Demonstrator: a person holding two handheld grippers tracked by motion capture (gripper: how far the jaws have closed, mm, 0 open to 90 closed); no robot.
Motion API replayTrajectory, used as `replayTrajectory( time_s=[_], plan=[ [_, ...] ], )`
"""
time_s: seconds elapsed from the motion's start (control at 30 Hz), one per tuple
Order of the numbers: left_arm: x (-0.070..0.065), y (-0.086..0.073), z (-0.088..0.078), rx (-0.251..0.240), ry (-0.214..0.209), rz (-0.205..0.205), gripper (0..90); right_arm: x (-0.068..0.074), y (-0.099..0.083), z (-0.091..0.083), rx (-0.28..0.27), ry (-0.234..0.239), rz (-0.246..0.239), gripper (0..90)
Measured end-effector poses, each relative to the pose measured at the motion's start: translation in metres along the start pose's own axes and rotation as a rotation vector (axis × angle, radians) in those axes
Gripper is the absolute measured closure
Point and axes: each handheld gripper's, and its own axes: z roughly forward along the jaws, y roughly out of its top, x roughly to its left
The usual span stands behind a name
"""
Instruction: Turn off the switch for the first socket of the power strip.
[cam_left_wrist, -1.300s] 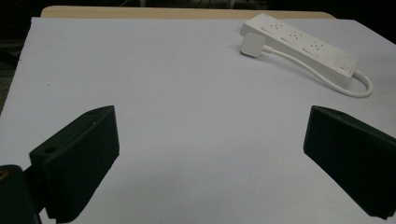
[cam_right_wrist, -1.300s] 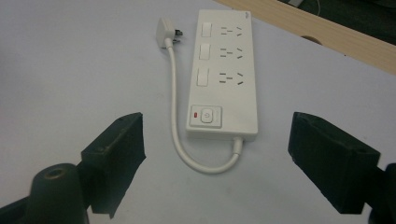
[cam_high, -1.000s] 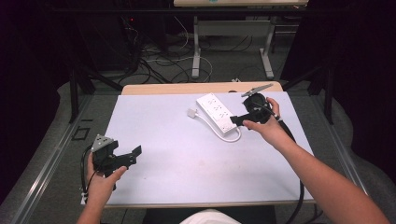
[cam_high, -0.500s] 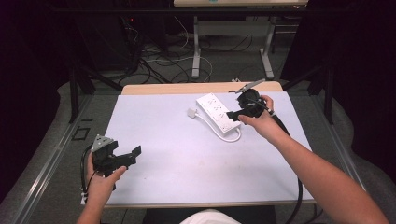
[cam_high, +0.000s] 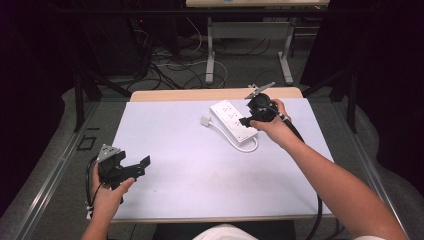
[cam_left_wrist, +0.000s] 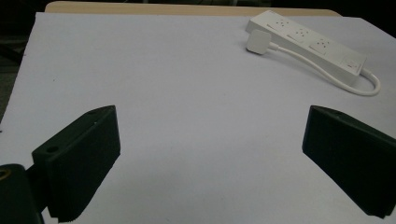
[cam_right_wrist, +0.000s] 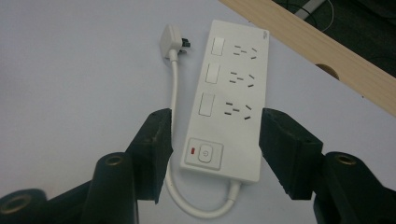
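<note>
R claw (cam_right_wrist: 215, 140) straddles power strip (cam_right_wrist: 229, 102) at switch end, jaws closing, not pressing yet. Keep cord (cam_right_wrist: 173, 93) outside left jaw, squeeze squarely. L claw (cam_left_wrist: 210, 154) open, idle, lower frame.

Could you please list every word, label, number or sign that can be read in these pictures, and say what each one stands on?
No words or numbers can be read.
Power sign, a circle with a stroke: on the switch button at the near end of the white power strip.
Small grey marking at the strip's far corner: too small to read.
</note>
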Motion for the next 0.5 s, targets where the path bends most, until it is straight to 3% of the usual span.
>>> replayTrajectory(
  time_s=[0.1, 0.5],
  plan=[
    [0.0, 0.0, 0.0, 0.0, 0.0, 0.0, 4.2, 0.0, 0.004, 0.006, 0.013, 0.017, -0.003, 44.7],
    [0.001, 0.0, 0.0, 0.0, 0.0, 0.002, 4.3, -0.004, 0.013, 0.033, 0.035, 0.006, -0.008, 43.2]
  ],
)
